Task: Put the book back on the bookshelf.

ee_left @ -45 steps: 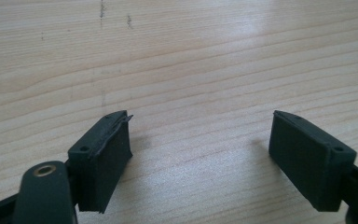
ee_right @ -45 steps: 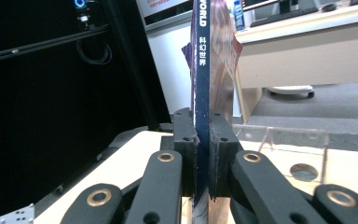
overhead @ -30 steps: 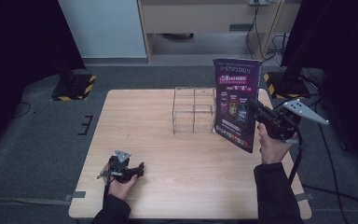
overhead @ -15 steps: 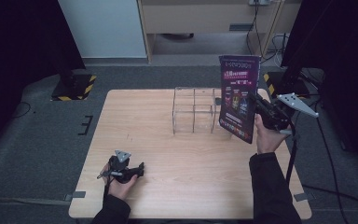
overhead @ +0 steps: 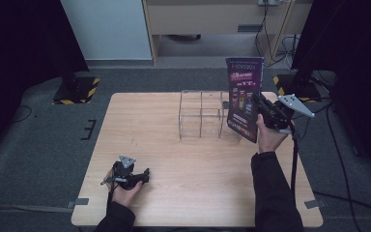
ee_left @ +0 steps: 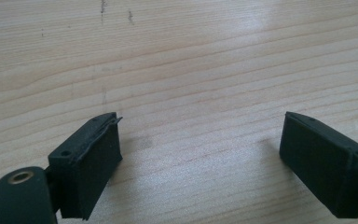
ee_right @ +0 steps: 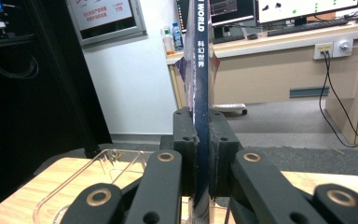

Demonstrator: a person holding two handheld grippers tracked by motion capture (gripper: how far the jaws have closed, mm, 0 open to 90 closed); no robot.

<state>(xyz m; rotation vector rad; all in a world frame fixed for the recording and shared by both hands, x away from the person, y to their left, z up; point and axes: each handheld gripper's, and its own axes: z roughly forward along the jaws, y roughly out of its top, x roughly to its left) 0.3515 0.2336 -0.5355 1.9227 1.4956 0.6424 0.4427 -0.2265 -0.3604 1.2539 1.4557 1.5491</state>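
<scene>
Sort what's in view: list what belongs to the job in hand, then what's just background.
In the job: magazine, held upright by the right hand-held gripper; clear rack.
Background: left hand-held gripper resting open; desk; monitors; bottles.

Pale wooden table (overhead: pixel 174 125), grey carpet floor (overhead: pixel 43 150), yellow-black striped stand bases (overhead: pixel 79 90), beige desk (ee_right: pixel 279 60) behind.

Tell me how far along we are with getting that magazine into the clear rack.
Done: the magazine is picked up, clamped upright by its spine in the right gripper and off the table. In hand: it hangs beside the right end of the clear rack, not yet in a slot. Left: lowering it into a compartment and letting go. The left gripper rests open on the table, holding nothing.
</scene>
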